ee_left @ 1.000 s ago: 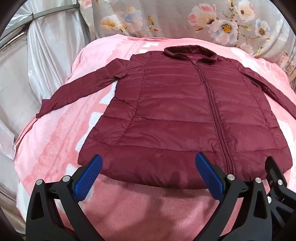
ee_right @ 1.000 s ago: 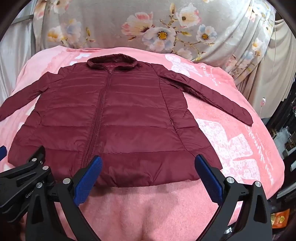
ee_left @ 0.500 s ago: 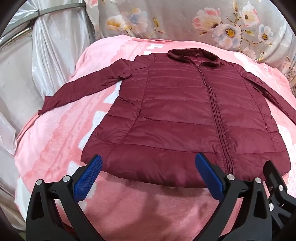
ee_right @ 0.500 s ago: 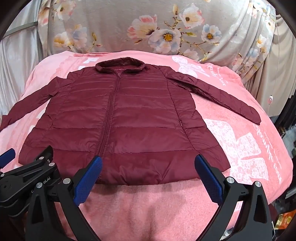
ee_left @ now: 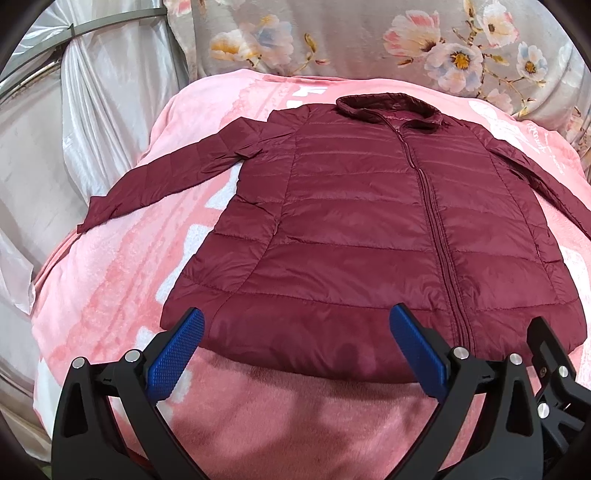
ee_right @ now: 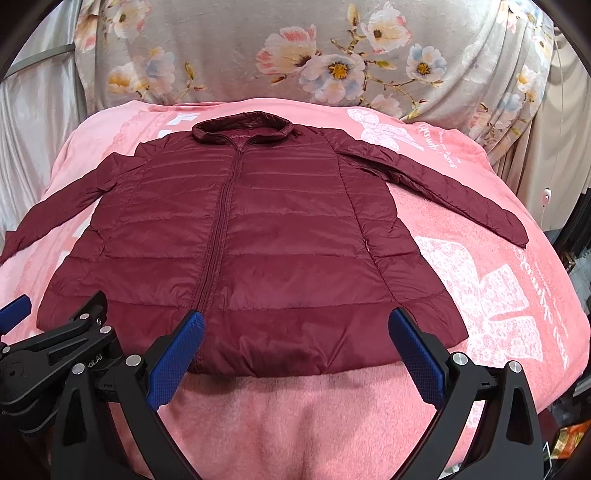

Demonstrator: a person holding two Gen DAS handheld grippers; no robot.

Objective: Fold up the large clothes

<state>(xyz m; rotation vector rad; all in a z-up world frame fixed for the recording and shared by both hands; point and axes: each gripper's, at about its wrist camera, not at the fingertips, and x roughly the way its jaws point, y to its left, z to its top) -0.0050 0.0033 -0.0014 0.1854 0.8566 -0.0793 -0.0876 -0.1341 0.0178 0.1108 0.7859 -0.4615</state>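
Jaws wide on left gripper and right gripper, holding nothing | maroon puffer jacket flat on pink blanket, frame centre | hem nearest jaws, collar at top, zipper axis running away | both grippers about equally near

A pink plush blanket with white printed patterns covers the surface across the middle of both frames. Along the top hangs a grey floral cloth. Glossy silver-white drapery fills the upper left, crossed by a metal bar.
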